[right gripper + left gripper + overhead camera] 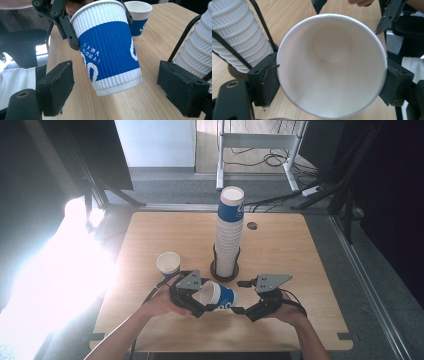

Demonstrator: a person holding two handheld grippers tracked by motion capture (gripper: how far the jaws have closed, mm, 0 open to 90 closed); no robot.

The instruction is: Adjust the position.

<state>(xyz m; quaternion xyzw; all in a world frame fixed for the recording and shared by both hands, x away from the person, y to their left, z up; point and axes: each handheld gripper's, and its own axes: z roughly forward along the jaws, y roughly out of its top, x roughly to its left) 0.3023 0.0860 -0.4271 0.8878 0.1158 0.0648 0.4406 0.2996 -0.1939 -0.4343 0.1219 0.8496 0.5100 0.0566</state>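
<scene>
From the high view I have my left gripper [202, 306] pinching a blue-and-white ribbed paper cup [220, 296] near its rim, holding it on its side above the near middle of the wooden table [280, 250], base pointing toward my right gripper [243, 310], which sits just beside that base. Behind them a tall stack of the same cups [229, 235] stands in a black wire holder [224, 270], and a single cup [168, 264] stands upright to the left of it, well apart from my hands. In the left gripper view I look straight into the held cup [331, 65]: the two jaws press against opposite sides of the mouth, so the rim stays round and the cup cannot slip; the stack [239, 37] is at the left. In the right gripper view the cup [108, 47] hangs tilted between my right jaws, which are spread wide with clear gaps on both sides and touch nothing; the left gripper [97, 15] grips it near the top, and the lone cup [138, 18] stands behind. I judge the cup is presented base-first like this so my right gripper can close on its lower body, perhaps for a handover.
</scene>
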